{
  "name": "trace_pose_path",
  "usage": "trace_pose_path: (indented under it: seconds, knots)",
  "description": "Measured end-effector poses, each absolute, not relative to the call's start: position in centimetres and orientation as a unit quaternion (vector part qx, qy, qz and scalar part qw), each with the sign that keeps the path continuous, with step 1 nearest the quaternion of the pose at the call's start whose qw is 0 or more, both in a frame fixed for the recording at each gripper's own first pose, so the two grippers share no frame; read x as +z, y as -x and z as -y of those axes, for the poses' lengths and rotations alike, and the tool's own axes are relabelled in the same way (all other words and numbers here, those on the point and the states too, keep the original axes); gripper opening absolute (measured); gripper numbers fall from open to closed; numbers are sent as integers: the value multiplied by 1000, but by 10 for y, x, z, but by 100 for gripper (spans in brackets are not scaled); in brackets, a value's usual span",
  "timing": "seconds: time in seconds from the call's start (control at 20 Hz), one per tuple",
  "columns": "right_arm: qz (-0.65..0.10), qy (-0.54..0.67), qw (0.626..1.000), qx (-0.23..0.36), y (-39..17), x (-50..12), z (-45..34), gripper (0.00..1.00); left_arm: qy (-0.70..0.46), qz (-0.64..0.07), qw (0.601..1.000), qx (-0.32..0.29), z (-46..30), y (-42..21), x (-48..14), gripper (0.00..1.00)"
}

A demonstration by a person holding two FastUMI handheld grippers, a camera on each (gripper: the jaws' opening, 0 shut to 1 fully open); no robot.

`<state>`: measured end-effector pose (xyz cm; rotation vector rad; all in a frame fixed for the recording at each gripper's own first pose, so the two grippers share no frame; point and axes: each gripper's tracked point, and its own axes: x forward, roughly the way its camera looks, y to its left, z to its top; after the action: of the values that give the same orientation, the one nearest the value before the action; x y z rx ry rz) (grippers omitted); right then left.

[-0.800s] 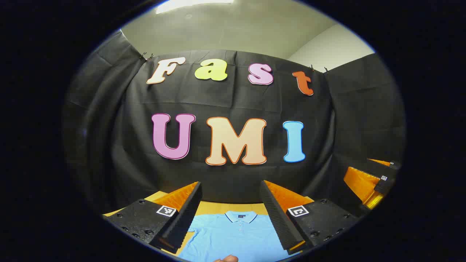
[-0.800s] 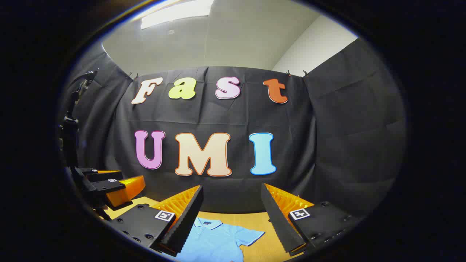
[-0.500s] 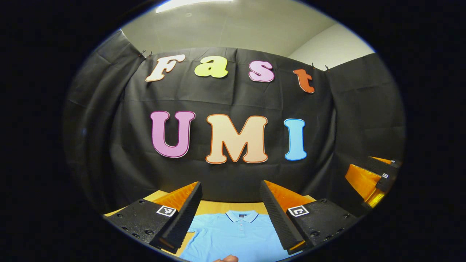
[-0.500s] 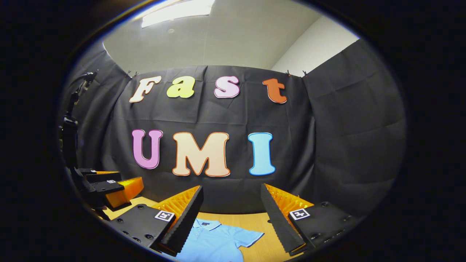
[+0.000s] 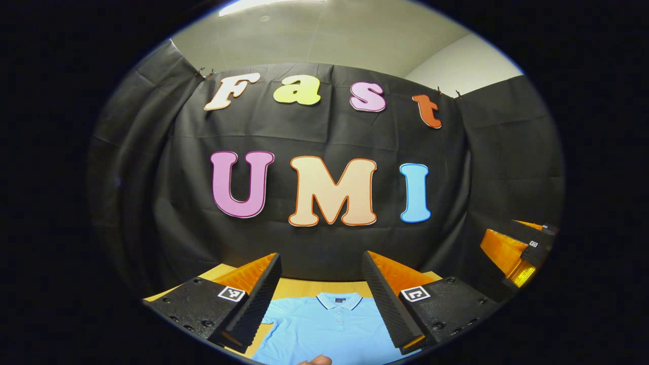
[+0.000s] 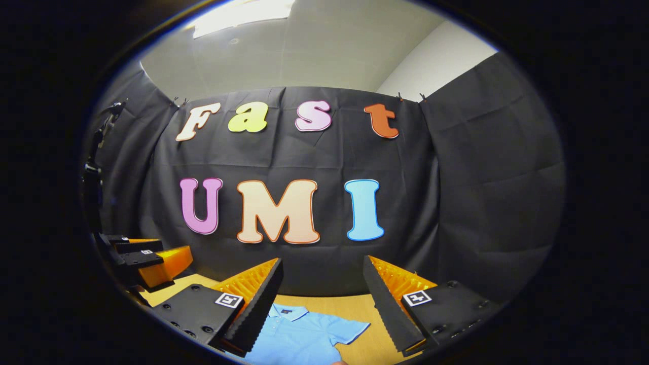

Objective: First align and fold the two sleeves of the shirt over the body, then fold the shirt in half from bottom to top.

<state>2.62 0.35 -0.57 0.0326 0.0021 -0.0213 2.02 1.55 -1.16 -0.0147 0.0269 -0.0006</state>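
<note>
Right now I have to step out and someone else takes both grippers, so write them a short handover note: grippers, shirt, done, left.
Left gripper: open, empty, held above the table's near side, aimed over the shirt's collar.
Right gripper: open, empty, held at like height to the right of the left one, looking at the shirt's right sleeve.
Light blue polo shirt: lies flat on the wooden table, collar toward the back wall, that sleeve spread out to the side.
Done: nothing folded on the part in view.
Left: fold both sleeves over the body, then fold bottom to top.
</note>
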Motion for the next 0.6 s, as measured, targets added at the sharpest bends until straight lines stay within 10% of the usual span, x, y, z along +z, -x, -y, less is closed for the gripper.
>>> trace_pose_path:
  seconds: [0.6]
  knots:
    - [-110,-14,989,-100,-99,-120,57,98,11,-14,1000,-15,-36,-47,-3,95]
